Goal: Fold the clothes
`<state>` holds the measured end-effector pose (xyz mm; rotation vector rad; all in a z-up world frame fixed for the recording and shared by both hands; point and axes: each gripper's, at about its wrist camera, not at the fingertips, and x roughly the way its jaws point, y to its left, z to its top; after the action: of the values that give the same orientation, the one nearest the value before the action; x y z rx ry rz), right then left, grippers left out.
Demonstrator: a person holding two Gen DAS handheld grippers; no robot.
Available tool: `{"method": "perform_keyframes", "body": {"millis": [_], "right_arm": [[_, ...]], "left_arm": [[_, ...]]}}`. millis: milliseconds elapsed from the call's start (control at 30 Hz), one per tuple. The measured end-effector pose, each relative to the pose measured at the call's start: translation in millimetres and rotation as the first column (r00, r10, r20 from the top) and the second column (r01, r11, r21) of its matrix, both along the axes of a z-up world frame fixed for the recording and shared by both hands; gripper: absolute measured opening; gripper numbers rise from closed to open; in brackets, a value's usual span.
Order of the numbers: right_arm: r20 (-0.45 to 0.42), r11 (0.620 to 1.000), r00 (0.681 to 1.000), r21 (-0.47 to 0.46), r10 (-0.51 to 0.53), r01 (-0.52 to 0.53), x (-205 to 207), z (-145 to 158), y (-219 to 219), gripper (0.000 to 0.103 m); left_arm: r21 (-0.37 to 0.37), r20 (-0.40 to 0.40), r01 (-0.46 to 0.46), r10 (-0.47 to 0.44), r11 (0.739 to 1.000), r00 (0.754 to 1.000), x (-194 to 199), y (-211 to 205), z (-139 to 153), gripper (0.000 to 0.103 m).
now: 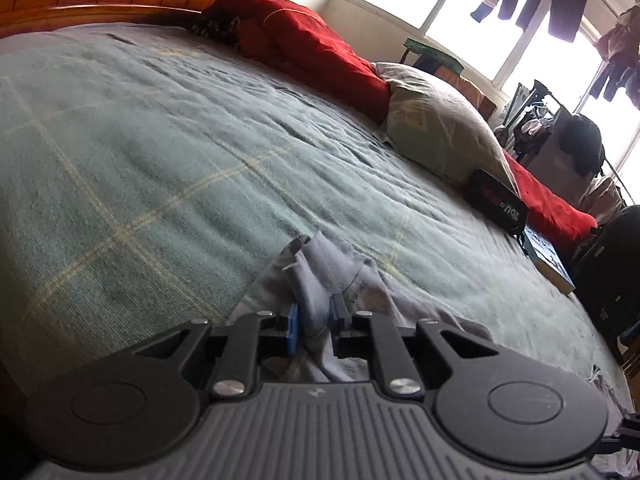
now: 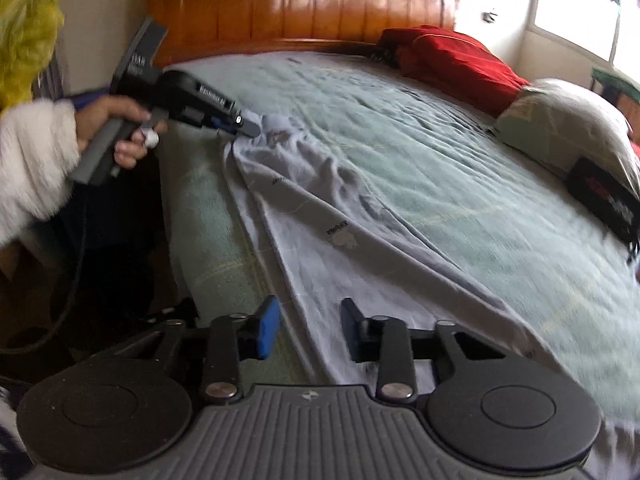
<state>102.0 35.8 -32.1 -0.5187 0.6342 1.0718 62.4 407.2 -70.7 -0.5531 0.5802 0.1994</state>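
My right gripper [image 2: 308, 330] gapes over the grey garment's [image 2: 320, 216] hem at the bed's [image 2: 440, 152] near edge; my left gripper [image 1: 314, 320] pinches its far end. Next: clamp, then fold.

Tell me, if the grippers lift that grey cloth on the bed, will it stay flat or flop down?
Probably flop. The grey cloth lies in soft wrinkles on the bed, and bunches where the left gripper pinches it, so it looks limp. It seems thin, likely light. Held at one end only, the rest would likely dangle.
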Motion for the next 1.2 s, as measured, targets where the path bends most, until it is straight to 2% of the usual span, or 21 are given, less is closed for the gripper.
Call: {"method": "perform_keyframes", "body": {"millis": [67, 200, 267, 300, 333, 400, 567, 633, 733, 867, 1000, 1200], "right_arm": [[0.004, 1.0, 1.0, -0.009, 0.019, -0.019, 1.8, -4.6, 10.6, 0.027], [-0.001, 0.998, 0.998, -0.025, 0.058, -0.058, 3.0, -12.1, 28.9, 0.027], [0.024, 0.997, 0.997, -0.045, 0.067, -0.065, 2.0, -17.6, 36.5, 0.025], [0.041, 0.996, 0.997, -0.056, 0.069, -0.067, 1.4, -20.2, 39.8, 0.014], [0.047, 0.996, 0.997, -0.054, 0.067, -0.064, 1.7, -20.0, 40.3, 0.007], [0.057, 0.997, 0.997, -0.051, 0.061, -0.059, 2.3, -19.6, 41.4, 0.003], [0.053, 0.996, 0.995, -0.033, 0.079, -0.077, 0.9, -7.1, 36.5, 0.003], [0.047, 0.995, 0.995, -0.039, 0.089, -0.088, -0.2, -5.0, 35.7, 0.003], [0.025, 0.994, 0.994, -0.049, 0.103, -0.102, -0.8, -6.0, 34.9, 0.003], [0.011, 0.993, 0.995, -0.05, 0.103, -0.102, -0.9, -6.5, 31.6, 0.003], [0.008, 0.994, 0.995, -0.05, 0.097, -0.096, 3.8, -5.2, 31.8, 0.003], [-0.008, 0.992, 0.994, -0.065, 0.107, -0.107, 2.3, -11.0, 35.5, 0.003]], "left_arm": [[0.011, -0.005, 0.001, -0.001, 1.0, 1.0, 1.0, -1.0, 0.8, 0.012], [0.023, -0.011, 0.006, -0.006, 1.0, 1.0, 1.1, -3.0, 2.7, 0.012], [0.023, -0.009, 0.005, -0.005, 1.0, 1.0, 0.2, -3.5, 3.1, 0.012], [0.023, -0.008, 0.002, -0.002, 1.0, 1.0, -0.4, -3.3, 3.2, 0.011], [0.02, -0.005, 0.001, -0.001, 1.0, 1.0, -1.3, -3.0, 3.6, 0.008], [0.017, 0.002, -0.001, 0.001, 1.0, 1.0, -3.5, -2.6, 5.4, 0.006], [-0.008, 0.047, -0.006, 0.006, 1.0, 0.999, -11.6, 1.1, 13.1, 0.004], [-0.024, 0.038, -0.017, 0.018, 1.0, 0.999, -12.2, 3.9, 9.5, 0.003], [-0.053, 0.039, -0.036, 0.038, 0.998, 0.999, -15.8, 7.4, 2.4, 0.002], [-0.114, 0.084, -0.06, 0.07, 0.992, 0.994, -25.8, 12.0, -0.2, 0.002], [-0.093, 0.121, -0.058, 0.069, 0.994, 0.99, -36.6, 8.7, 9.5, 0.002], [-0.103, 0.053, -0.09, 0.096, 0.991, 0.994, -34.1, 14.2, -6.3, 0.002]]}}
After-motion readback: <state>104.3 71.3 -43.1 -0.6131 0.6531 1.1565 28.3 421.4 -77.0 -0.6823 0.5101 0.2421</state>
